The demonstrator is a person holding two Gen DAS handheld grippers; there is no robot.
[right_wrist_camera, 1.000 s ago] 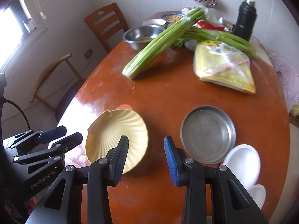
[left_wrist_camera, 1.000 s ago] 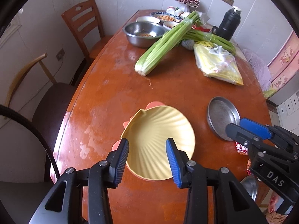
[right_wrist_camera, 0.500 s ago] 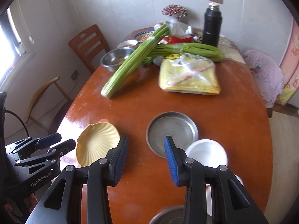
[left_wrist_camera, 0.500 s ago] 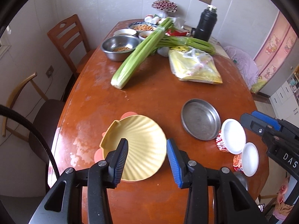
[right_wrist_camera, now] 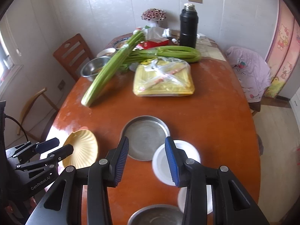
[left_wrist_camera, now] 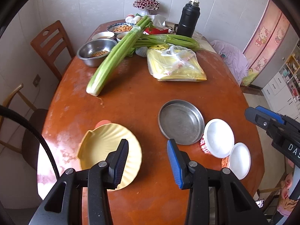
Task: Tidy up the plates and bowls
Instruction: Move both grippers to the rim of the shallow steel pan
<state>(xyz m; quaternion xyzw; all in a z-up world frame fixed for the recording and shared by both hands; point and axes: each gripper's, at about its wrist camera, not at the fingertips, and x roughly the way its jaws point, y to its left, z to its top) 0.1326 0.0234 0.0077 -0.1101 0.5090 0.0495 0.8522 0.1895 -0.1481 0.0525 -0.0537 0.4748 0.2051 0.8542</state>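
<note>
A yellow shell-shaped plate [left_wrist_camera: 101, 150] [right_wrist_camera: 82, 148] lies at the table's near left, on a pink plate whose edge just shows. To its right sits a round steel pan [left_wrist_camera: 181, 121] [right_wrist_camera: 145, 136]. Right of the pan are two white bowls with red-patterned sides, one [left_wrist_camera: 218, 137] [right_wrist_camera: 159, 165] touching the pan's rim and the other [left_wrist_camera: 240, 160] nearer. A steel bowl [right_wrist_camera: 155, 215] sits at the near edge. My left gripper [left_wrist_camera: 148, 161] [right_wrist_camera: 62, 146] hovers open above the yellow plate's right edge. Over the pan and the white bowl my right gripper [right_wrist_camera: 147, 161] [left_wrist_camera: 255, 111] is open and holds nothing.
Two celery bunches [left_wrist_camera: 112, 63], a yellow bag in clear plastic [left_wrist_camera: 174, 67], a steel bowl with food [left_wrist_camera: 95, 51], small dishes and a black flask [left_wrist_camera: 188, 20] fill the far half of the brown table [left_wrist_camera: 131, 97]. Chairs [left_wrist_camera: 50, 43] stand along the left.
Both grippers have drawn back and risen from the dishes. The plate and pan look smaller, and the white bowls and near steel bowl have come into view. Jaw gaps are unchanged.
</note>
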